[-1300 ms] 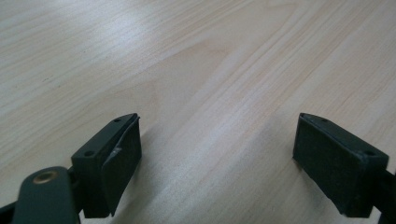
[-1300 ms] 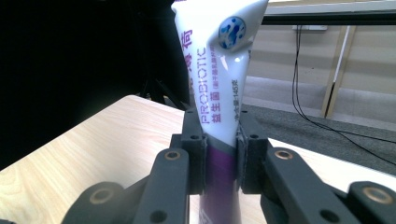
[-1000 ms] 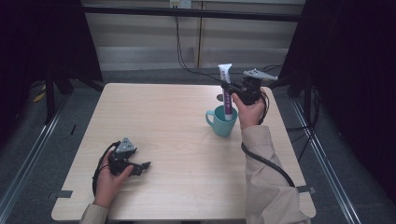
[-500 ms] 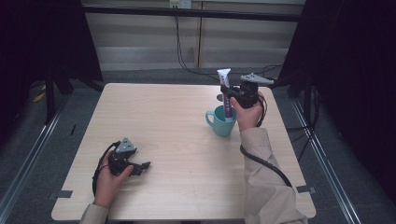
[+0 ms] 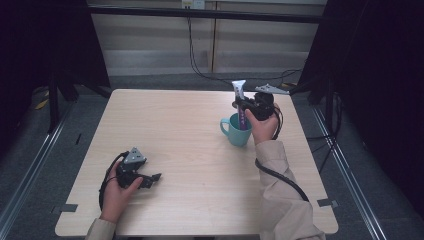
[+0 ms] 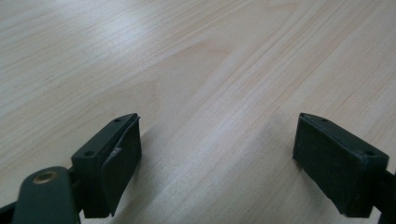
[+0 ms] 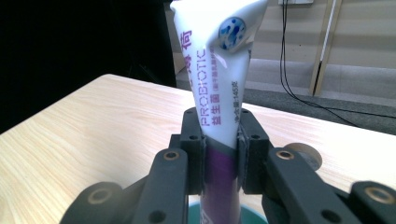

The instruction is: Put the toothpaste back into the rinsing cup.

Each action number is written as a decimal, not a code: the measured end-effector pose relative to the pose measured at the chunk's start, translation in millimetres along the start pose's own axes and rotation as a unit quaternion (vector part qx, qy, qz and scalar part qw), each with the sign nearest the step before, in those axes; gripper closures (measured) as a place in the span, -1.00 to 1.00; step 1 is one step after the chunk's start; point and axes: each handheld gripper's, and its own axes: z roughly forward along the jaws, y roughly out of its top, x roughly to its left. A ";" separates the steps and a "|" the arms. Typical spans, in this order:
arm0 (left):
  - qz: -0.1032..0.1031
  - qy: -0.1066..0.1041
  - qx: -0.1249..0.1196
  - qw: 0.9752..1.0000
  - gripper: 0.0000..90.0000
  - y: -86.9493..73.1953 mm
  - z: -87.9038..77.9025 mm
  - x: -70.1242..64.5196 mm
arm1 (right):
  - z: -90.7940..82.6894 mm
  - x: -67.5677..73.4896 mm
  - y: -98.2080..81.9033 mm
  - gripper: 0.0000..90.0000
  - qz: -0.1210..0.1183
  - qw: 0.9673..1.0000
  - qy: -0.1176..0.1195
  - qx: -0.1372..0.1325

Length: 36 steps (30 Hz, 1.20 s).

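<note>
The pale wood-grain table [image 5: 190,140] was lit. Right of centre, the right gripper [image 7: 219,154] was clamped on an upright white-and-purple tube [image 7: 217,70] standing in the teal mug [image 5: 235,131]; at lower left, the left gripper [image 6: 217,163] was rested, spread.

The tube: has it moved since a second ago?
Yes. The tube, clamped in the right tool, has come down toward the mug, its lower end now inside.
</note>
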 end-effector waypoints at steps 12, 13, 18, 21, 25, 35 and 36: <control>0.000 0.000 0.000 1.000 -0.66 0.0 0.0 -0.1 | -0.4 -3.5 -9.8 0.67 -0.003 1.000 -0.007 0.017; 0.000 0.000 0.000 1.000 -0.66 0.0 0.0 -0.1 | -0.5 -3.7 -10.5 0.67 -0.005 1.000 -0.007 0.017; 0.000 0.000 0.000 1.000 -0.66 0.0 0.0 -0.1 | -1.3 -3.2 -13.6 0.68 -0.009 1.000 -0.005 0.025; 0.000 0.000 0.000 1.000 -0.66 0.0 0.0 0.0 | -2.6 -3.6 -14.7 0.68 -0.013 0.999 -0.006 0.030; 0.000 0.000 0.000 1.000 -0.66 0.0 0.0 -0.1 | -4.6 -4.6 -16.7 0.68 -0.012 0.999 -0.008 0.035; 0.000 0.000 0.000 1.000 -0.66 0.0 0.0 -0.1 | -5.3 -6.5 -22.3 0.67 -0.002 0.999 -0.008 0.038; 0.000 0.000 0.000 1.000 -0.66 0.0 0.0 -0.1 | -5.1 -6.7 -22.2 0.66 -0.001 0.999 -0.006 0.038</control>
